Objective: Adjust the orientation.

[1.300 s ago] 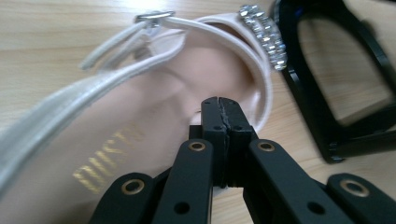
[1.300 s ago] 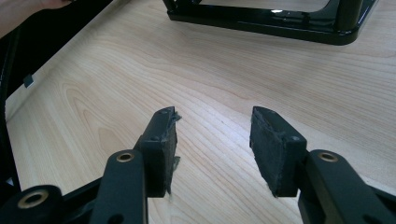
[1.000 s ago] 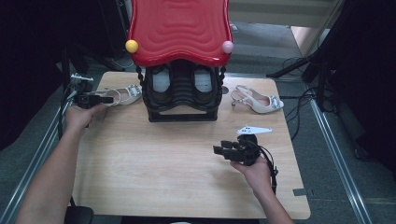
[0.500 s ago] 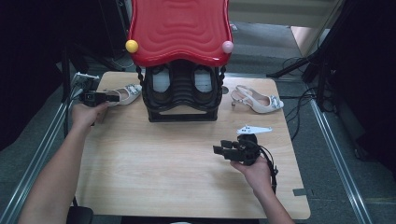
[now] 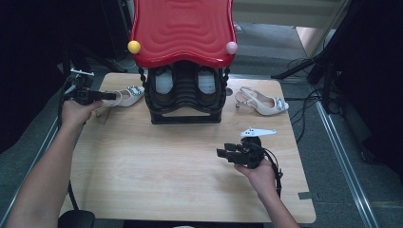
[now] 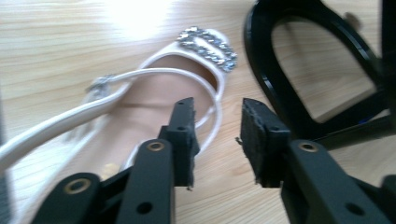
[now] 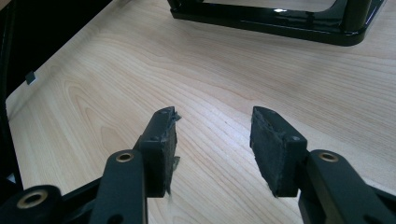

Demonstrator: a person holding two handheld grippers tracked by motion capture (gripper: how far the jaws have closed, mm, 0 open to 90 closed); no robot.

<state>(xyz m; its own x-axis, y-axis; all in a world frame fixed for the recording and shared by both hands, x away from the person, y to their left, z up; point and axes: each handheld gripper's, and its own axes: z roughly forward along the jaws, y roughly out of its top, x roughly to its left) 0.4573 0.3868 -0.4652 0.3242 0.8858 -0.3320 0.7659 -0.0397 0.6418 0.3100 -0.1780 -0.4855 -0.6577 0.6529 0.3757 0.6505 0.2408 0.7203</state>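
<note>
Your left gripper (image 5: 111, 96) sits at the far left corner of the table (image 5: 166, 175), its jaws parted and straddling the side edge of the white slingback shoe (image 5: 124, 96) lying there. In the left gripper view those jaws (image 6: 215, 135) stand apart with a clear gap between them: 1 pad hangs over the shoe's pale insole, the other over bare wood just outside its rim, and neither pad is pressing on it yet. The shoe (image 6: 154, 100) lies on its sole, its sparkly buckle (image 6: 208, 43) at the toe end pointing toward the black shoe rack (image 6: 299, 74), which stands just beside it. From the high view, that rack (image 5: 186, 97) stands at the back middle of the table under a red wavy top (image 5: 183, 28) and holds 2 dark shoes inside. A 2nd white slingback (image 5: 262, 101) rests on the far right side, well apart from both of your hands. Your right gripper (image 5: 227, 153) hovers over the near right part of the table, pointing left. In the right gripper view its jaws (image 7: 212, 140) are spread wide over bare wood, holding nothing.
</note>
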